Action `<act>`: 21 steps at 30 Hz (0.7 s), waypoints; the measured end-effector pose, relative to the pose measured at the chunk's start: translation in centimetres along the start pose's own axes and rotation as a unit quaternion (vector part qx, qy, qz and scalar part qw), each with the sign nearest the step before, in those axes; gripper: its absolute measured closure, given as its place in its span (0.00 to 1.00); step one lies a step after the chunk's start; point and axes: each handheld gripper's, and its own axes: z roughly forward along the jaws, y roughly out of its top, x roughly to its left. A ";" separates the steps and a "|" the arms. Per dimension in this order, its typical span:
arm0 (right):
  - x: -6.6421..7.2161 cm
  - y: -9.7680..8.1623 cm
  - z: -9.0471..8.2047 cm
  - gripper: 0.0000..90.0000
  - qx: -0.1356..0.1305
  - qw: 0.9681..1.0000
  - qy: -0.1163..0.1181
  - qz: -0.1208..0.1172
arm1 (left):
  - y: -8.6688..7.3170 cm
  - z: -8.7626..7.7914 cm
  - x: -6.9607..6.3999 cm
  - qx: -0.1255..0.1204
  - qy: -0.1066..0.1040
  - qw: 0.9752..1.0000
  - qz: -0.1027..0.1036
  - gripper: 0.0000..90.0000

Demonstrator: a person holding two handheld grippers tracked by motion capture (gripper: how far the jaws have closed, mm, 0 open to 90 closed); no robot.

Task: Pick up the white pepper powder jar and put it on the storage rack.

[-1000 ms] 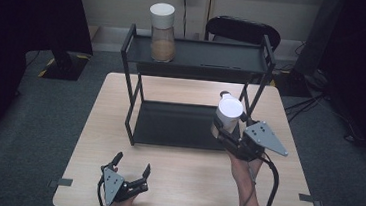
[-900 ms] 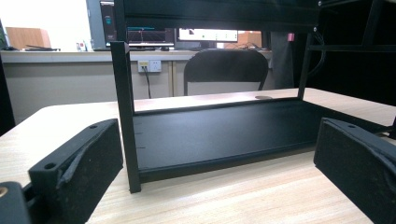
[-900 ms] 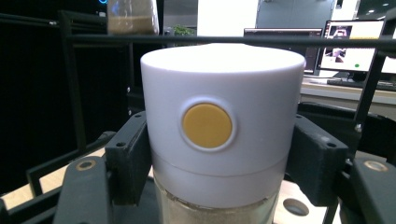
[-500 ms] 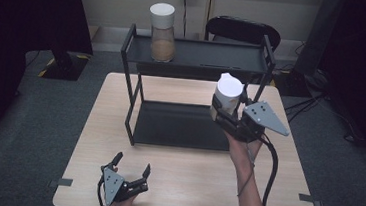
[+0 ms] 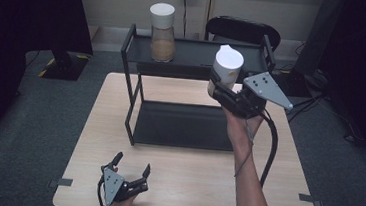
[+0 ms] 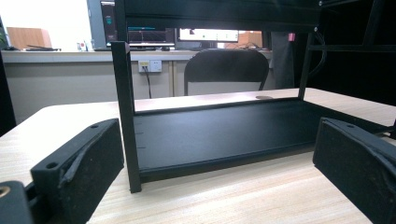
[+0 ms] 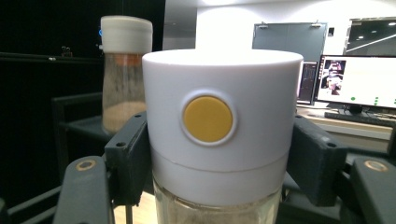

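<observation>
My right gripper (image 5: pixel 224 90) is shut on a glass jar with a white lid (image 5: pixel 227 63) and holds it upright in the air, by the right end of the black rack's top shelf (image 5: pixel 195 54). In the right gripper view the jar's lid (image 7: pixel 219 130) shows a yellow round button between the two pads (image 7: pixel 130 154). A second white-lidded jar (image 5: pixel 160 31) with tan contents stands on the top shelf at the left, and shows as that same jar (image 7: pixel 125 74) behind the held one. My left gripper (image 5: pixel 130 167) rests open near the table's front edge, facing the rack's lower shelf (image 6: pixel 224 130).
The two-tier black rack stands at the back middle of the wooden table (image 5: pixel 189 184), its lower shelf (image 5: pixel 184 125) bare. A black chair (image 5: pixel 242 30) is behind the rack. A cable hangs from the right gripper beside the forearm.
The right gripper has lifted the jar up and toward the rack, from just above the lower shelf's right end to top shelf height. The left gripper has stayed put.
</observation>
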 end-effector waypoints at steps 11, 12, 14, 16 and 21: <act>0.2 2.5 2.1 0.34 0.000 1.000 -0.008 0.004 | 0.0 0.0 0.0 0.000 0.000 1.000 0.000 0.02; 0.4 2.8 2.2 0.34 -0.001 1.000 -0.010 0.001 | 0.0 0.0 0.0 0.000 0.000 1.000 0.000 0.02; 0.4 3.5 2.6 0.34 0.000 1.000 -0.011 -0.001 | 0.0 0.0 0.0 0.000 0.000 1.000 0.000 0.02; 0.4 4.0 3.0 0.34 0.000 1.000 -0.011 -0.002 | 0.0 0.0 0.0 0.000 0.000 1.000 0.000 0.02; 0.3 4.5 4.6 0.34 0.003 1.000 -0.020 -0.009 | 0.0 0.0 0.0 0.000 0.000 1.000 0.000 0.02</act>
